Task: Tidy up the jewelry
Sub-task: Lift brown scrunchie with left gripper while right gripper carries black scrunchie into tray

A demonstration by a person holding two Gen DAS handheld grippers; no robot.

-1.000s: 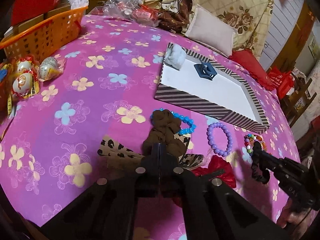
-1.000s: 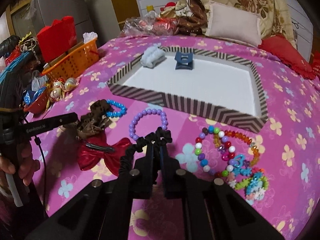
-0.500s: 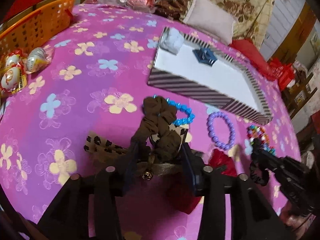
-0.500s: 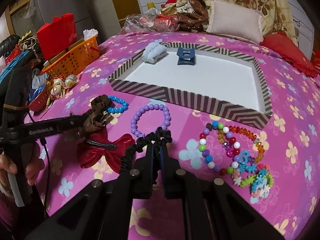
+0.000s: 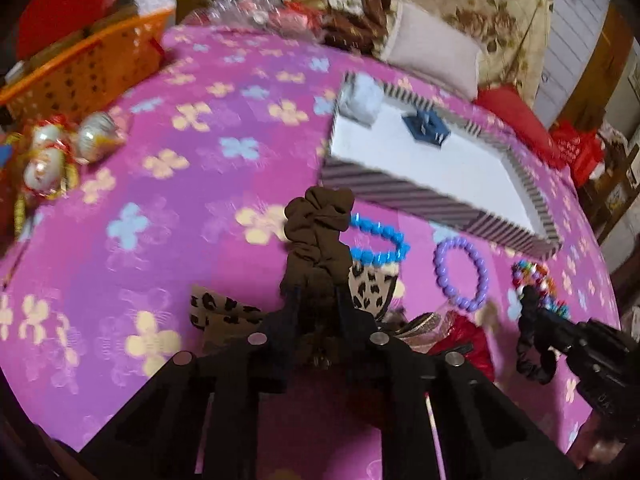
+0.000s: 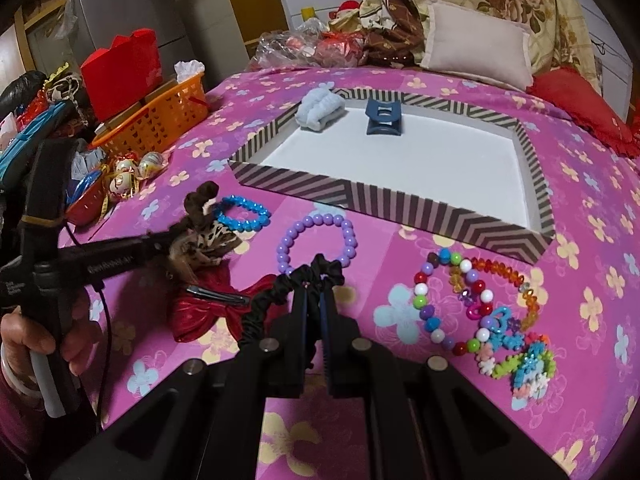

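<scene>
left wrist: left gripper tilted down, fingers just closing, pinching brown scrunchie.

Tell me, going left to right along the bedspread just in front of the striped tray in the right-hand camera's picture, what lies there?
Brown scrunchie → blue bead bracelet → purple bead bracelet → multicoloured bead bracelets.

Colours and patterns noted on the bed

Bedspread magenta with yellow and blue flowers; tray rim brown-and-cream striped, floor white; scrunchie brown over a leopard-print bow; bracelets bright blue and lilac; glossy red bow; orange basket.
</scene>
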